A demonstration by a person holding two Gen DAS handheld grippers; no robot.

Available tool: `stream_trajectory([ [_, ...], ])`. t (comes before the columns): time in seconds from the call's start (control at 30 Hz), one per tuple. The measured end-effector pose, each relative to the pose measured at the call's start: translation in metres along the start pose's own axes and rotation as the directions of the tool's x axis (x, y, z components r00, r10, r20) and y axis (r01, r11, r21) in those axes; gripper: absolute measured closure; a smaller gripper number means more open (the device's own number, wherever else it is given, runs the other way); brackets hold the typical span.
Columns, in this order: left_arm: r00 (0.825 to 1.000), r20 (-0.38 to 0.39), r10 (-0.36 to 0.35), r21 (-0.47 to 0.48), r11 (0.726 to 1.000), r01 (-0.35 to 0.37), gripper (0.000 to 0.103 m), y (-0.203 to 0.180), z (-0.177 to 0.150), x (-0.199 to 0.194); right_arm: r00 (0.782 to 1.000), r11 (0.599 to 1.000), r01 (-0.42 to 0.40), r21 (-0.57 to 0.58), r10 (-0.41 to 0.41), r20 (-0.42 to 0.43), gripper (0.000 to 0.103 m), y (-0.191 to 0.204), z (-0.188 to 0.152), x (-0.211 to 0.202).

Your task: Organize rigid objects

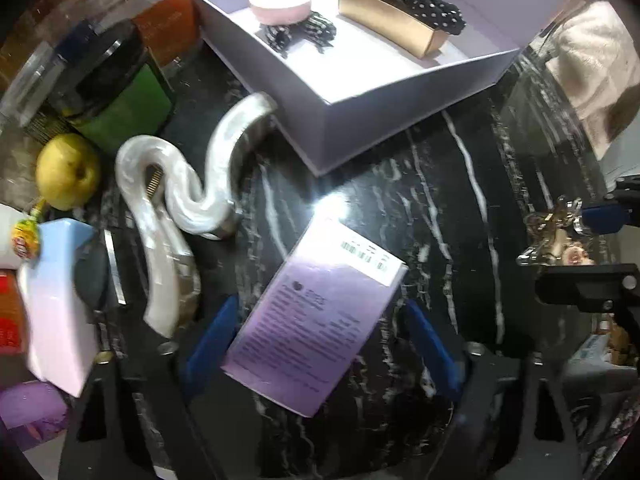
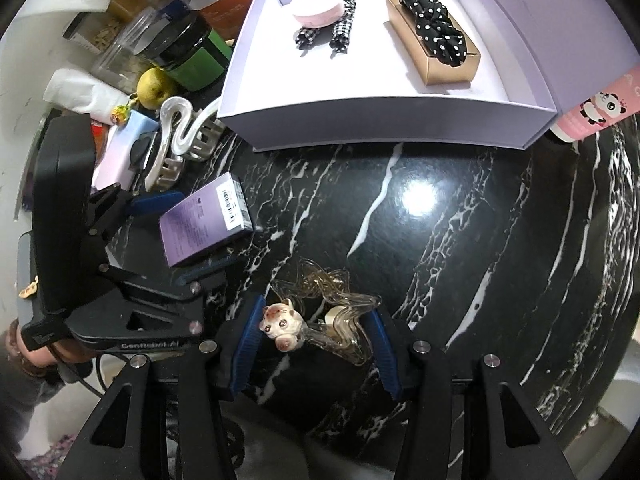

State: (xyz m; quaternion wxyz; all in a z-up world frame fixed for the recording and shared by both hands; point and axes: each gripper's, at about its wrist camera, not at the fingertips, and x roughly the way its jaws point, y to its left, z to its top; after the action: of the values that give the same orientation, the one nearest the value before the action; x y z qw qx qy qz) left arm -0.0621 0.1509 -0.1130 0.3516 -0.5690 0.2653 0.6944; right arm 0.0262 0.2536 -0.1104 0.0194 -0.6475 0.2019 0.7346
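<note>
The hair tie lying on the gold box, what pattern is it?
Hair tie: black with white polka dots, clearest in the right wrist view.

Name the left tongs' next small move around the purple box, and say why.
Probably close a little further. The purple box lies flat on the black marble table between the left tongs, and the blue pads still seem to stand just off its sides.

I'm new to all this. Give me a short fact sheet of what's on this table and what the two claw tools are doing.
surface: black marble table
tray: white box, open top
in tray: pink round case, gold box, polka-dot hair tie
left gripper: astride the purple box, lying flat on the table
right gripper: closed on a clear hair clip with a piglet charm
beside tray: pearly white claw clip
</note>
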Motion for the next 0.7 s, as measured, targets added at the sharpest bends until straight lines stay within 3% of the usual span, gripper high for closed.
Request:
stream_trajectory([
  [0.03, 1.0, 0.005, 0.014, 0.01, 1.0, -0.014, 0.04, -0.001, 0.001, -0.001, 1.0, 1.0, 0.0, 0.001, 0.0, 0.0, 0.052, 0.0, 0.0, 0.0],
  [0.13, 1.0, 0.003, -0.003, -0.001, 1.0, 0.003, 0.049, 0.002, 0.005, -0.004, 1.0, 1.0, 0.004, 0.003, -0.004, -0.002, 0.052, -0.001, 0.001, 0.001],
  [0.7, 0.999, 0.035, -0.013, -0.016, 1.0, 0.014, 0.051, -0.005, 0.007, -0.041, 1.0, 1.0, -0.013, -0.014, 0.014, 0.013, 0.052, 0.0, 0.001, -0.003],
])
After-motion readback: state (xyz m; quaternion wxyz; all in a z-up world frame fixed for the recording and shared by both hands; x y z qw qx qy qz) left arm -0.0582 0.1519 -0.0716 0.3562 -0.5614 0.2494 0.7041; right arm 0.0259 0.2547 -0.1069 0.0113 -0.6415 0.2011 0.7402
